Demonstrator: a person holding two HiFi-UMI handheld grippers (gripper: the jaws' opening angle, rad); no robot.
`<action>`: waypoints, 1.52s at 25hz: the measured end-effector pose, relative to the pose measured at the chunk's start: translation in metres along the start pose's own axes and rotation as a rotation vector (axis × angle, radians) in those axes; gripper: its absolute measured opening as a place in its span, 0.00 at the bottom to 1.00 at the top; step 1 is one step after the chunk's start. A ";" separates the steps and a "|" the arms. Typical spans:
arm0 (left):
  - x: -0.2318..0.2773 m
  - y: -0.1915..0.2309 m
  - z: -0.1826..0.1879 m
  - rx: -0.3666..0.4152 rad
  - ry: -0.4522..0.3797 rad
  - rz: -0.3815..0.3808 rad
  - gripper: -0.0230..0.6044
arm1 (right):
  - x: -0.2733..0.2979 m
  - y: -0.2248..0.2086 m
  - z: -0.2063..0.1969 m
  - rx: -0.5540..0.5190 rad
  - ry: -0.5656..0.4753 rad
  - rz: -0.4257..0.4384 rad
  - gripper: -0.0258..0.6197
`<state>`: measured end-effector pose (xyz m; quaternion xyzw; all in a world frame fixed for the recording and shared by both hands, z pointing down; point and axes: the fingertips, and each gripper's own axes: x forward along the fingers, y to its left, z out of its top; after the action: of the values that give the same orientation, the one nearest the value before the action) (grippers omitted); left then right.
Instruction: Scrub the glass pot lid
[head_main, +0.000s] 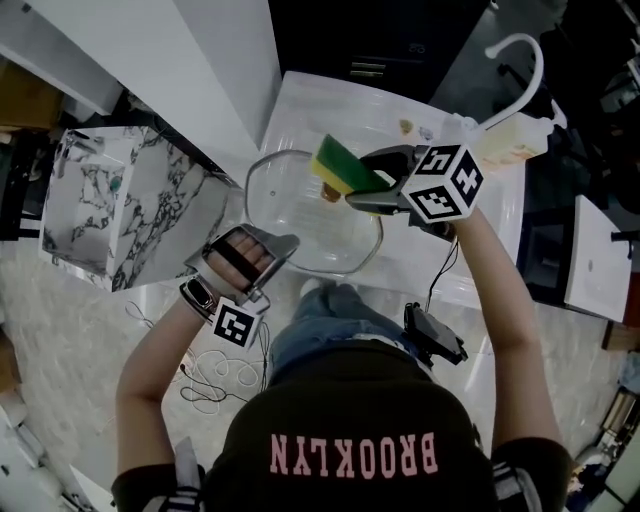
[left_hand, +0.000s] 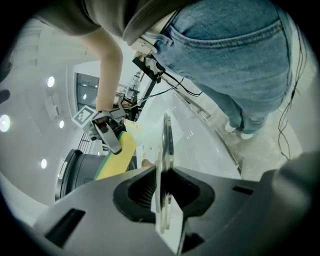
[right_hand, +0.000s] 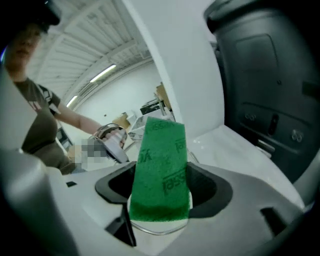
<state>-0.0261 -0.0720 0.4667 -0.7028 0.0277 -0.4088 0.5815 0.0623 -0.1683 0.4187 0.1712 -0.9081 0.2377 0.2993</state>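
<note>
The clear glass pot lid (head_main: 312, 222) is held up over the white table (head_main: 300, 110). My left gripper (head_main: 280, 245) is shut on the lid's near left rim. In the left gripper view the lid (left_hand: 167, 142) stands edge-on between the jaws (left_hand: 162, 200). My right gripper (head_main: 368, 182) is shut on a green and yellow sponge (head_main: 343, 170), which rests on the lid's far right part. The right gripper view shows the sponge's green face (right_hand: 162, 167) sticking out from the jaws (right_hand: 160, 200), with the lid's rim (right_hand: 155, 231) just under it.
A marble-patterned box (head_main: 120, 205) stands to the left. A bottle (head_main: 510, 145) with a white curved tube sits at the table's right end. A black pot (left_hand: 80, 172) shows behind the sponge (left_hand: 117, 157). A dark appliance (right_hand: 270, 90) rises to the right.
</note>
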 end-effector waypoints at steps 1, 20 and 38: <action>0.000 -0.001 0.000 0.002 0.002 0.002 0.14 | 0.000 0.017 0.009 -0.059 -0.001 0.004 0.50; -0.002 -0.003 -0.001 0.032 0.021 0.026 0.14 | 0.091 0.077 0.013 -0.147 0.160 0.110 0.51; -0.001 -0.002 -0.001 0.042 0.014 0.024 0.14 | 0.103 0.067 0.008 -0.128 0.328 0.215 0.50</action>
<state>-0.0282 -0.0714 0.4675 -0.6873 0.0317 -0.4070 0.6008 -0.0502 -0.1348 0.4551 0.0128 -0.8734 0.2346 0.4265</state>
